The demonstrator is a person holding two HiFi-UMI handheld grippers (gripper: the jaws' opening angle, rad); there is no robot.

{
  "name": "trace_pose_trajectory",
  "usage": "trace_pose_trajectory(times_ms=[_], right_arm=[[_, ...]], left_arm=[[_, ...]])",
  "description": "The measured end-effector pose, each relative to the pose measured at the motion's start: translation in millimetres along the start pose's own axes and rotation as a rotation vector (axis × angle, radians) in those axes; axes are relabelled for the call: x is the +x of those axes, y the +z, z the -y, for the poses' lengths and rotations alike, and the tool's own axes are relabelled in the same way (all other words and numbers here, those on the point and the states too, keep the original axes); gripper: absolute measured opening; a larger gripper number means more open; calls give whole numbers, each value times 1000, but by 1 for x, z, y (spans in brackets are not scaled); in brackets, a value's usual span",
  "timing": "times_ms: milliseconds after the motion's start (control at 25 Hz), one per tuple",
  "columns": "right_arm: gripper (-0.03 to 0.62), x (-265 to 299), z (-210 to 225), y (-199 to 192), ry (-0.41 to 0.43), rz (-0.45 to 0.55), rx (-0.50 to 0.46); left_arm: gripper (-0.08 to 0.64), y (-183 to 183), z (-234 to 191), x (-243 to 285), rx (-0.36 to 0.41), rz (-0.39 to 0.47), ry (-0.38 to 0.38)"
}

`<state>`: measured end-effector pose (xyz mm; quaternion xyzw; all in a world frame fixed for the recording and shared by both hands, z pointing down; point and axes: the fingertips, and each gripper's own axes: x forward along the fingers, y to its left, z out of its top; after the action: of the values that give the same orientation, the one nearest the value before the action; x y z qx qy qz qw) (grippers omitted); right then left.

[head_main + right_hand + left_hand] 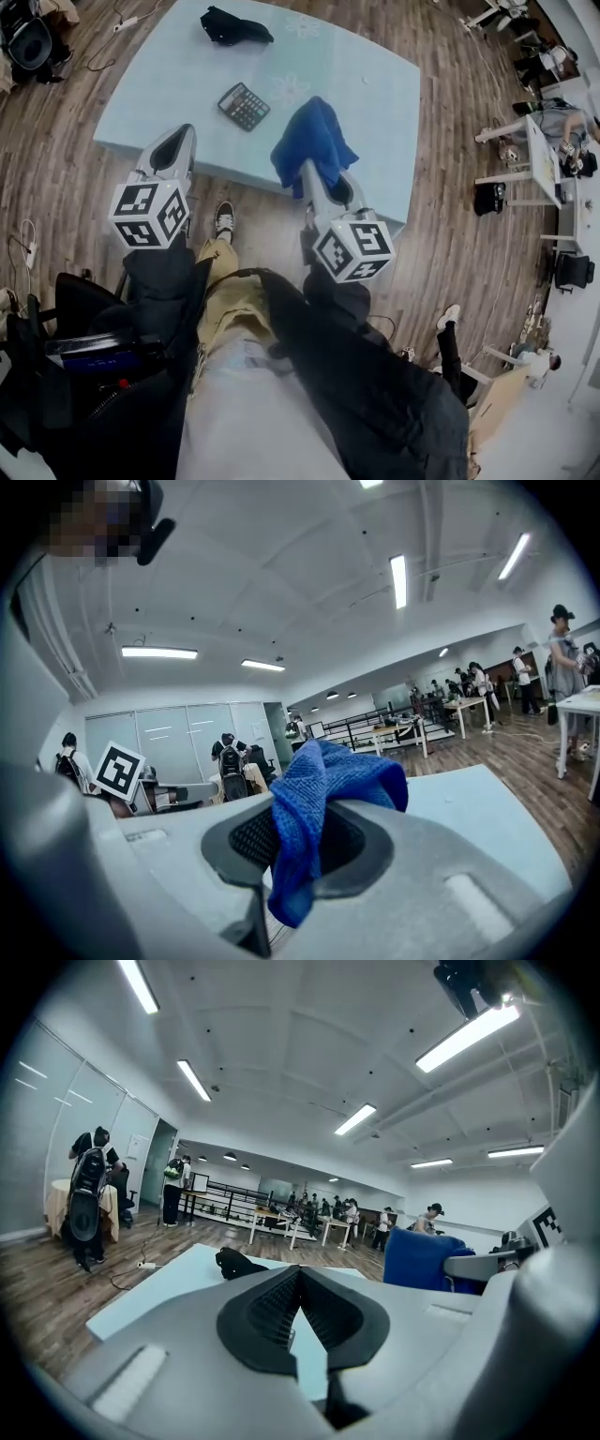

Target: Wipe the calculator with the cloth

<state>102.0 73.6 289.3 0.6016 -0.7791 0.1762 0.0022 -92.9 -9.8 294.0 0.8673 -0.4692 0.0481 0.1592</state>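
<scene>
The black calculator (244, 106) lies flat on the light blue table (375, 84), toward its near side. My right gripper (317, 173) is shut on a blue cloth (314, 139), which bunches up above the jaws just right of the calculator. In the right gripper view the cloth (323, 794) is clamped between the pads and hangs down in front of my right gripper (300, 834). My left gripper (178, 136) hovers at the table's near left edge, left of the calculator. Its jaws are shut with nothing in them, as the left gripper (298, 1279) view also shows.
A black bundle (234, 26) lies at the table's far side, also the dark bundle (240, 1263) in the left gripper view. Wooden floor surrounds the table. White desks and a chair (525, 159) stand to the right, with people in the room behind.
</scene>
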Motion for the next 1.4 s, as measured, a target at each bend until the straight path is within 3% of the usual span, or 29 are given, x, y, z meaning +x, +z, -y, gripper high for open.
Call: trace_pose_trajectory(times_ms=[320,560,680,920,1400], right_arm=[[74,142,22,-10,-14,-117,27],[74,154,29,-6,-29,-165,29],[74,185,34,-5,-44,-177,26],[74,196,42,-29,-43,-231,55],[75,247,75,-82,76,-402,81]], left_arm=[[2,-12,-87,107,-59,-111,0],[2,-16,-78,127,-83,-163,-39],[2,-17,-99,155,-90,-185,-53],[2,-48,-104,166,-103,-265,-39],[2,-122,-107,204,-168,-430,32]])
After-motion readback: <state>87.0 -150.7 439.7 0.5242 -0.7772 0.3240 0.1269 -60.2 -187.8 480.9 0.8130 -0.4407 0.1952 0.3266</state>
